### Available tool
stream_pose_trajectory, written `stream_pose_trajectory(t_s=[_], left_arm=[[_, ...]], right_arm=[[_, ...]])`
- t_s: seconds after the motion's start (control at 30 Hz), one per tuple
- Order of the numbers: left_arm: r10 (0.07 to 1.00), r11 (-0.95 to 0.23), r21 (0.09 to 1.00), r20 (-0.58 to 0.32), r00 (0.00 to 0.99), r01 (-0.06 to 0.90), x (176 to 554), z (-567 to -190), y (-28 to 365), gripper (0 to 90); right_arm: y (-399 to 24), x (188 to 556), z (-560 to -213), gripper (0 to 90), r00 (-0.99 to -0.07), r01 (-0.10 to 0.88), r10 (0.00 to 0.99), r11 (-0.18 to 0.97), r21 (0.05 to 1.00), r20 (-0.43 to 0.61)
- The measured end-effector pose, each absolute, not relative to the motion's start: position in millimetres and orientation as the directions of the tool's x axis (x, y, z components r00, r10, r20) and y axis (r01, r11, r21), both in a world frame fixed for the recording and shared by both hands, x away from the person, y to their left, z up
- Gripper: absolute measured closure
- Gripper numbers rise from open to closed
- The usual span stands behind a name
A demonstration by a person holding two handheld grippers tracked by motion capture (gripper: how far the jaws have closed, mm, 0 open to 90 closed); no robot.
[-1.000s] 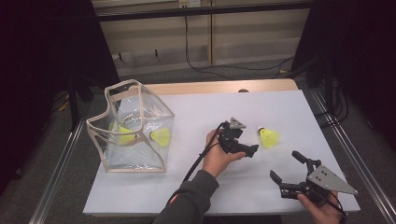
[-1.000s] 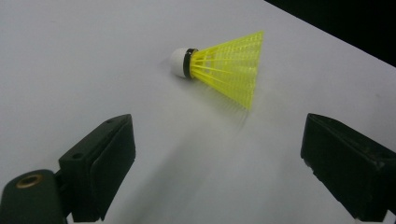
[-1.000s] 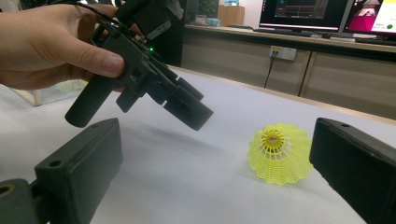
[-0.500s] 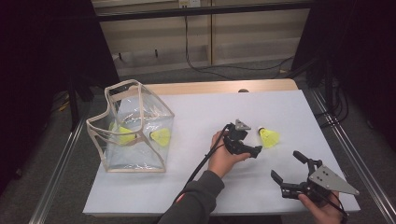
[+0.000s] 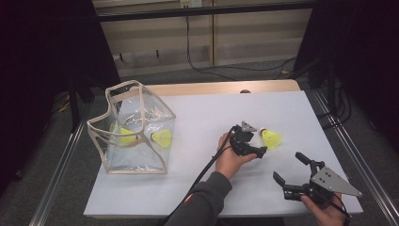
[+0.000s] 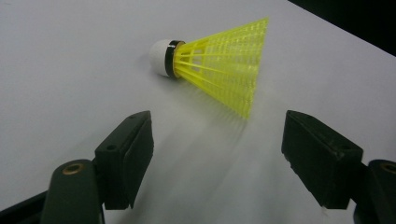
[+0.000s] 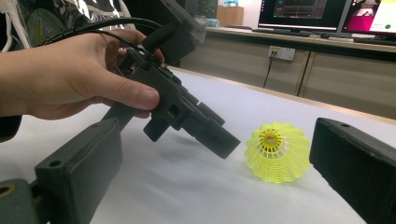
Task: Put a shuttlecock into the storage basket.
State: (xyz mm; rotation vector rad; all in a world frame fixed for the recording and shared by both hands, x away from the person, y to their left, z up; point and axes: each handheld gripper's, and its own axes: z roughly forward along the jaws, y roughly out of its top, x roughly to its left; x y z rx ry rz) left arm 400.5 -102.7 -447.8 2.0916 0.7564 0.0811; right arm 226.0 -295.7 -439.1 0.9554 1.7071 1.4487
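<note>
A yellow mesh shuttlecock (image 5: pixel 271 138) with a white cork lies on its side on the white table (image 5: pixel 202 117), right of centre. My left gripper (image 5: pixel 258 141) points at it from the left, a short way off. In the left gripper view the shuttlecock (image 6: pixel 219 63) lies just beyond the jaw tips of the left gripper (image 6: pixel 219 121), not between them. Those jaws have just been closing and stand open around nothing. My right gripper (image 5: pixel 288 165) rests open near the front right edge. In the right gripper view the shuttlecock (image 7: pixel 278 151) shows skirt-on, ahead of the right gripper (image 7: pixel 217 126).
A clear plastic bag (image 5: pixel 136 87) with pale trim stands open at the table's left. Two yellow shuttlecocks (image 5: pixel 123 135) lie inside it. The left gripper's black cable (image 5: pixel 197 179) trails back to the front edge. Metal rails run along both table sides.
My left gripper has slid right and a little lower, closer to the shuttlecock, and its jaws have narrowed. The right gripper has stayed put.
</note>
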Motion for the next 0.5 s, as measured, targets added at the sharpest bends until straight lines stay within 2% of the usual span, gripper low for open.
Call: stream_pose_trajectory(t_s=[0.5], left_arm=[[0.538, -0.414, 0.771, -0.221, 0.814, 0.484, 402.8, -450.8, -110.9, 30.9]], right_arm=[[-296.3, 226.2, -439.4, 2.4, -0.49, 0.099, 0.871, 0.103, 0.99, -0.041]])
